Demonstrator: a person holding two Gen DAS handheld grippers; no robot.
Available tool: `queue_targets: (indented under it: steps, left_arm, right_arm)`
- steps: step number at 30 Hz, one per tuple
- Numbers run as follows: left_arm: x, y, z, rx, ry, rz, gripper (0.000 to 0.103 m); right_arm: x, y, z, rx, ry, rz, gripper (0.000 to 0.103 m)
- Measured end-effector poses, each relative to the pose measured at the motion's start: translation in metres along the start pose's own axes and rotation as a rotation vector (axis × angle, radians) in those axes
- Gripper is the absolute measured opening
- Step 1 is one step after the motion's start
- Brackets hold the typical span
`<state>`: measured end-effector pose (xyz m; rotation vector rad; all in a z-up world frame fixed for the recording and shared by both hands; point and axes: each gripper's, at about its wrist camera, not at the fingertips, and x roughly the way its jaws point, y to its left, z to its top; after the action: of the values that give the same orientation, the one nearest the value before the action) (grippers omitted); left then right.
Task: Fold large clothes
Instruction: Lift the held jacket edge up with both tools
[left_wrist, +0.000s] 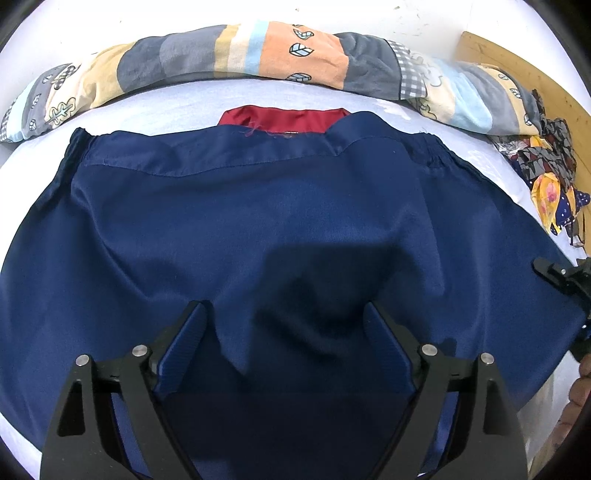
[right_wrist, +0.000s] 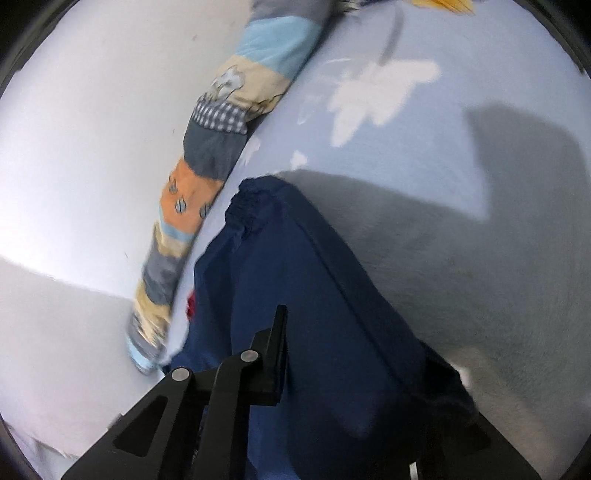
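Note:
A large navy blue garment (left_wrist: 258, 206) with a red lining (left_wrist: 284, 118) at its far edge lies spread on the pale blue bed sheet (left_wrist: 177, 99). My left gripper (left_wrist: 286, 314) is open just above the garment's near middle, fabric bunched between its fingers. My right gripper (left_wrist: 565, 280) shows at the garment's right edge in the left wrist view. In the right wrist view the garment (right_wrist: 314, 295) drapes between the fingers (right_wrist: 277, 354) and covers the right finger. Whether the right gripper (right_wrist: 354, 369) grips the fabric cannot be told.
A long patchwork pillow (left_wrist: 280, 51) lies along the far side of the bed, also in the right wrist view (right_wrist: 207, 162). A pile of patterned clothes (left_wrist: 546, 173) lies at the right by a wooden headboard (left_wrist: 517, 70). A white wall (right_wrist: 92, 147) stands behind.

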<state>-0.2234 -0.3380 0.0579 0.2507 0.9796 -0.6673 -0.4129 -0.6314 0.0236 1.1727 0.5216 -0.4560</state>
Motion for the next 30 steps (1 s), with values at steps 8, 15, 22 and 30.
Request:
queue_targets:
  steps: [8, 15, 22, 30]
  left_arm:
    - [-0.011, 0.003, 0.007, -0.034, -0.058, -0.050, 0.055]
    - [-0.004, 0.031, 0.014, -0.174, -0.042, -0.098, 0.050]
    - [0.005, 0.013, 0.012, -0.044, -0.026, 0.017, 0.060]
    - [0.008, 0.016, 0.010, -0.030, -0.031, 0.083, 0.070]
  right_arm:
    - [-0.005, 0.016, -0.002, -0.086, -0.018, -0.021, 0.014]
    - [-0.006, 0.018, -0.002, -0.085, -0.016, -0.015, 0.013]
    - [-0.007, 0.027, -0.003, -0.115, -0.022, -0.018, 0.012]
    - [-0.013, 0.038, -0.005, -0.141, -0.034, 0.010, 0.011]
